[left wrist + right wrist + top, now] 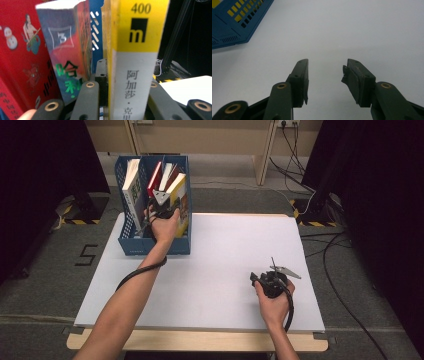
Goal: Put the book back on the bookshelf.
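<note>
Gripping a book (136, 65) by its spine, the left gripper (161, 204) has its jaws clamped on either side, one pressed on each cover. Spine is yellow up top with "400" and a black square logo, then pale grey below with black Chinese characters running down. Cover looks yellow from the high view too. It stands upright at the right end of the blue rack (131, 245), which sits on the far left corner of the white table (225, 270).

Next to it on the left there's a gap, then a book with a "3" on its spine (68, 50) and green characters, then a red book (22, 62) with little cartoon figures on it. A white book (132, 190) sits in the rack's left compartment.

Right gripper (272, 277) just rests over the bare table, well apart from the rack, near the right front. Its jaws stand wide apart with nothing between them, pads looking a bit chewed up on the edges. A corner of the rack peeks in at the top left of its view.
</note>
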`<state>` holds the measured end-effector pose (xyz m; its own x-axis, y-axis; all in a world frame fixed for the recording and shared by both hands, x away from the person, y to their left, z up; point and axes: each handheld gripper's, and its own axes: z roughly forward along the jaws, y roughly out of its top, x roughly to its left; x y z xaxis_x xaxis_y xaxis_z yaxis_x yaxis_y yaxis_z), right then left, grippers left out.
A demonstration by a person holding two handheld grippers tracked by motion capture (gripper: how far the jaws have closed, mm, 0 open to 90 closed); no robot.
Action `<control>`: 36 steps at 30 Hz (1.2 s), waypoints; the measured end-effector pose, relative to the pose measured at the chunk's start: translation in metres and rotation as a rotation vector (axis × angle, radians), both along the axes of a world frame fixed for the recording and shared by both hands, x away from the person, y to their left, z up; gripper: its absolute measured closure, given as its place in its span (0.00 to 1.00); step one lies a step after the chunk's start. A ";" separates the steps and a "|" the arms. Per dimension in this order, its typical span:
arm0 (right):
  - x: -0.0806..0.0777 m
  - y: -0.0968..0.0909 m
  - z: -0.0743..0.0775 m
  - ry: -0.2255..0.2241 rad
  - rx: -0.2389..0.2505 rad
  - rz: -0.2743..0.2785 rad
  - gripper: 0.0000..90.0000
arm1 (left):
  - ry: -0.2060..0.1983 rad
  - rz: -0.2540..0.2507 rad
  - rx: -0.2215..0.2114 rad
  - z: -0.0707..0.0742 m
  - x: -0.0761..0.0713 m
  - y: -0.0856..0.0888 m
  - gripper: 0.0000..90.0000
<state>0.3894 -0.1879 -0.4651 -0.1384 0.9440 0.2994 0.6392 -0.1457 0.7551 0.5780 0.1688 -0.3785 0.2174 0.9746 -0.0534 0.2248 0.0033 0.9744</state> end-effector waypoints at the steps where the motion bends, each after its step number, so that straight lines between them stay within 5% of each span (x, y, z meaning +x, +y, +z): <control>1: 0.000 0.000 0.000 0.000 0.000 0.001 0.60 | -0.001 0.002 0.003 -0.001 0.000 0.000 0.83; 12: 0.000 0.002 -0.001 0.006 0.004 -0.001 0.60 | 0.009 -0.006 0.009 -0.008 -0.002 0.003 0.83; 26: -0.001 0.002 0.000 -0.004 -0.006 0.005 0.60 | 0.048 -0.029 0.086 -0.011 -0.018 0.008 0.82; 36: -0.002 0.004 0.000 -0.001 -0.010 0.010 0.59 | 0.060 -0.046 0.081 -0.010 -0.029 0.014 0.80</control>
<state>0.3871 -0.1837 -0.4654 -0.1483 0.9454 0.2903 0.6400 -0.1320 0.7570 0.5486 0.1829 -0.3883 0.2608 0.9653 0.0111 0.2807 -0.0868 0.9559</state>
